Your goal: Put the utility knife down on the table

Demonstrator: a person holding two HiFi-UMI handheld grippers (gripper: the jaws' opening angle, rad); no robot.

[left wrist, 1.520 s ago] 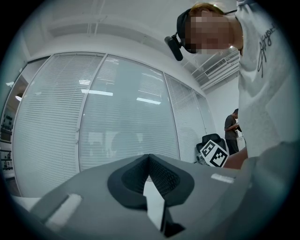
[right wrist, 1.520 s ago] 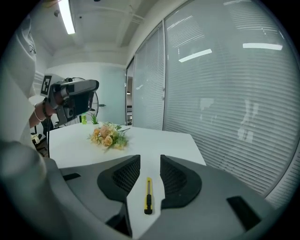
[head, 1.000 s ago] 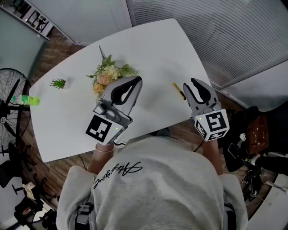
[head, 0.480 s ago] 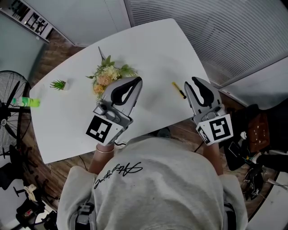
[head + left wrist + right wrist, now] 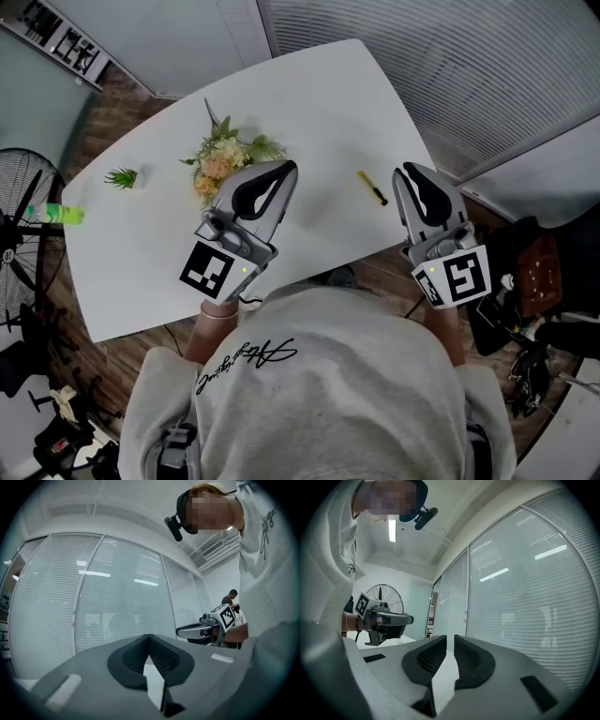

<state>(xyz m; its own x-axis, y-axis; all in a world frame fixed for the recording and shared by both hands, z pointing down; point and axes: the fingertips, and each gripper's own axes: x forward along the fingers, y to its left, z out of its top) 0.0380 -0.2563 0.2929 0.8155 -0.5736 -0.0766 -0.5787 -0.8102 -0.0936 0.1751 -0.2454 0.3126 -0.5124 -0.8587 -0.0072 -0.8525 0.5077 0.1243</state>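
Note:
The utility knife (image 5: 372, 187), yellow and black, lies flat on the white table (image 5: 319, 103) near its right edge. My right gripper (image 5: 411, 171) hovers just to the right of the knife, apart from it. Its jaws have just been closing and stand a narrow slit apart (image 5: 450, 640), with nothing between them. My left gripper (image 5: 285, 168) hangs over the table's front middle with its tips together (image 5: 149, 636) and holds nothing. Each gripper shows in the other's view, the right gripper (image 5: 201, 630) and the left gripper (image 5: 389, 619).
A bouquet of pale flowers (image 5: 225, 155) lies left of the left gripper. A small green plant (image 5: 121, 175) and a green bottle (image 5: 52, 213) sit at the table's left end. A fan (image 5: 19, 220) stands on the floor at left, dark bags (image 5: 530, 272) at right.
The right gripper has drawn back to the right, away from the knife, and its jaws have narrowed. The knife stays on the table. The left gripper has not moved.

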